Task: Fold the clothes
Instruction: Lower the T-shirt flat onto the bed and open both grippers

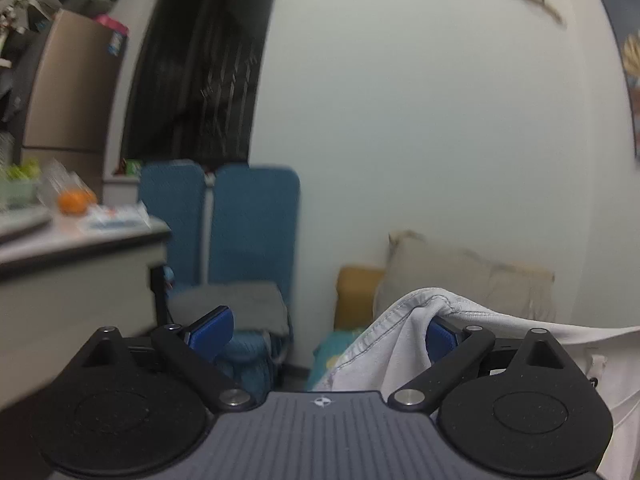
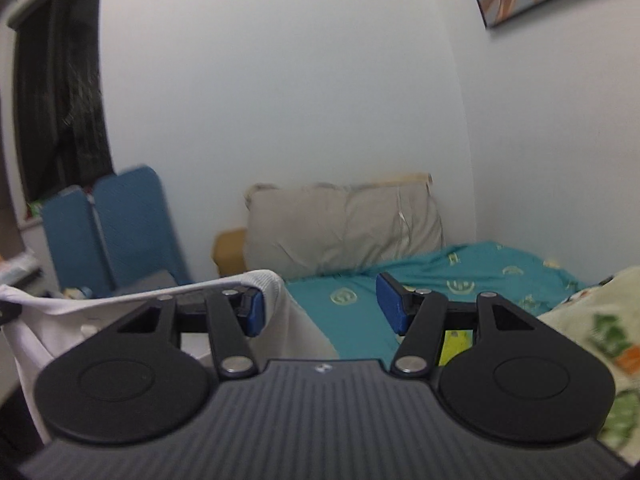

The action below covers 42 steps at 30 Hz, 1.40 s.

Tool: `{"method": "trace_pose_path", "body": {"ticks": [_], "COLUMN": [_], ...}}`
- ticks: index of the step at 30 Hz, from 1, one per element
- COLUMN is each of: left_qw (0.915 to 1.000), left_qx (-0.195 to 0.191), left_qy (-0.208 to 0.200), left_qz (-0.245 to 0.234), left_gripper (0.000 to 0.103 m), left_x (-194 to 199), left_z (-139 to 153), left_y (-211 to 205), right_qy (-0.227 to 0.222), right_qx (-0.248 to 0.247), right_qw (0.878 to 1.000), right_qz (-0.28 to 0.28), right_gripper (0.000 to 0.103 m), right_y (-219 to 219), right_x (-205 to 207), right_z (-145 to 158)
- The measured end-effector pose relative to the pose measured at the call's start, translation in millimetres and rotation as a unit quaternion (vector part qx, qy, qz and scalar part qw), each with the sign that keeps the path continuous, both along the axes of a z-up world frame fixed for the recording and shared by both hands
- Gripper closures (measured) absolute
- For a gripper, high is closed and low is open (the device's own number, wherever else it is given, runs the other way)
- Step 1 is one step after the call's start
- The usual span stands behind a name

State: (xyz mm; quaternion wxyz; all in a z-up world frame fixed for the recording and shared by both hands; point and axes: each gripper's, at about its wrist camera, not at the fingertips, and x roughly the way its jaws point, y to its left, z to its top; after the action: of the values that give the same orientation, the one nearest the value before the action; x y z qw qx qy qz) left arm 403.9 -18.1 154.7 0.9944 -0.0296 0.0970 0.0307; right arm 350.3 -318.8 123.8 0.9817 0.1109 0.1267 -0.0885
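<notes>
Left wrist view shows our white shirt [image 1: 384,344] held up in the air over the bed [image 2: 360,308], stretched sideways between both grippers. It hangs on the inner finger of each. Left gripper [image 1: 326,330] and right gripper [image 2: 324,306] have jaws spread wide, pinching nothing.

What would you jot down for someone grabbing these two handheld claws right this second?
Left gripper: open, white garment draped over its right finger, not pinched.
Right gripper: open, the same white cloth hooked over its left finger.
The garment hangs between the two, lifted above the teal bed sheet.
Done: garment raised. No fold visible.
Left: lay it flat on the bed and fold it.
</notes>
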Motion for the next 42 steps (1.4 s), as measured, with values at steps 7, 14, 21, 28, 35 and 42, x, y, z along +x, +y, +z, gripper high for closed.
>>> {"method": "trace_pose_path", "body": {"ticks": [7, 14, 21, 28, 35, 42], "left_qw": [0.9920, 0.9643, 0.9505, 0.9653, 0.9743, 0.9799], "left_qx": [0.016, 0.050, 0.016, 0.029, 0.004, -0.027], "left_qy": [0.122, 0.250, 0.282, 0.218, 0.177, 0.148], "left_qz": [-0.026, -0.070, -0.130, -0.140, -0.139, -0.131], "left_gripper": [0.005, 0.006, 0.002, 0.001, 0.001, 0.001], "left_x": [143, 216, 203, 105, -35, -152], "left_z": [-180, -269, -252, -198, -143, -125], "left_y": [-21, -28, -12, 10, 40, 58], "right_qy": [0.119, 0.247, 0.219, 0.155, 0.115, 0.087], "right_qx": [0.026, 0.063, 0.134, 0.109, 0.097, 0.118], "right_qw": [0.992, 0.959, 0.950, 0.970, 0.980, 0.983], "right_qz": [0.016, 0.123, 0.177, 0.150, 0.128, 0.108], "right_gripper": [0.044, 0.019, 0.020, 0.020, 0.020, 0.020], "right_y": [-38, -43, -41, -28, 1, 23], "right_x": [142, 218, 209, 118, -27, -164], "right_z": [-162, -252, -239, -189, -133, -97]}}
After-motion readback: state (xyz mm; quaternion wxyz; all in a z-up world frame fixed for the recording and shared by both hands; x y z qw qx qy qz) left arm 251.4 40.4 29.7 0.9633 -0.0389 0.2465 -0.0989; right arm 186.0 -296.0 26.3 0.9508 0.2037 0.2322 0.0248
